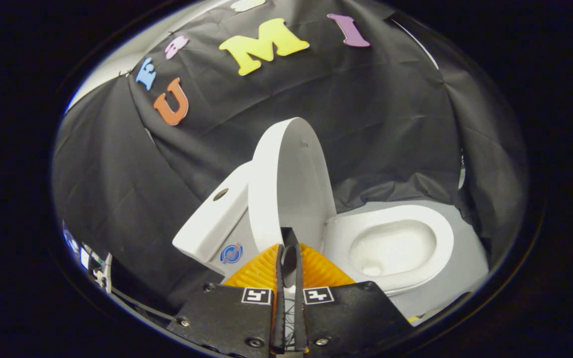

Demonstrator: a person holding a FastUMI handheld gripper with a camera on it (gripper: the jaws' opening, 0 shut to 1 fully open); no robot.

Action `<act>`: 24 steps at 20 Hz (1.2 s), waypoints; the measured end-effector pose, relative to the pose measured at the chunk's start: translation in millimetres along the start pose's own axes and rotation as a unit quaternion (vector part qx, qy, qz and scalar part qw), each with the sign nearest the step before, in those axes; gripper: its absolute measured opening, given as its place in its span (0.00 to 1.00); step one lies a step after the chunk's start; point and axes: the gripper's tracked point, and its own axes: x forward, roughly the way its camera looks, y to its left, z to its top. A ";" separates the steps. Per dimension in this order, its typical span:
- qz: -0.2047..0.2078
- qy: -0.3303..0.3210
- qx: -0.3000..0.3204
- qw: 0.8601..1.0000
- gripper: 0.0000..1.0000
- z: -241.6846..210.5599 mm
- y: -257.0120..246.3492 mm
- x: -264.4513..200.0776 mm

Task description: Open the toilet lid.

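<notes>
1. We see a black cloth wall [376, 129] behind everything, draped far and to both sides.
2. In front of it stands a white toilet, tilted in our view. Its bowl [391, 246] lies open on the right, with the seat ring down around it.
3. The lid [286, 184] is raised, standing nearly upright between the bowl and the tank [212, 219], which sits to its left. The lid leans toward the tank or rests against it; we cannot tell which.
4. We judge the task almost done: the lid is up and the bowl is uncovered. What seems left is to let go and draw back.
5. Our gripper [289, 248] is nearest to us. Its fingers are drawn close together at the lid's lower edge. Whether they pinch that edge or merely touch it, we cannot tell.
6. A small round sticker [231, 253] sits on the tank's side; its writing is too small to read.
</notes>
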 end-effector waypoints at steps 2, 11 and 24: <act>0.001 0.003 -0.005 1.000 0.10 -0.4 9.1 2.3; -0.004 0.013 -0.064 0.998 0.11 -6.9 39.9 17.5; -0.003 0.022 -0.096 0.995 0.11 -19.6 72.5 36.9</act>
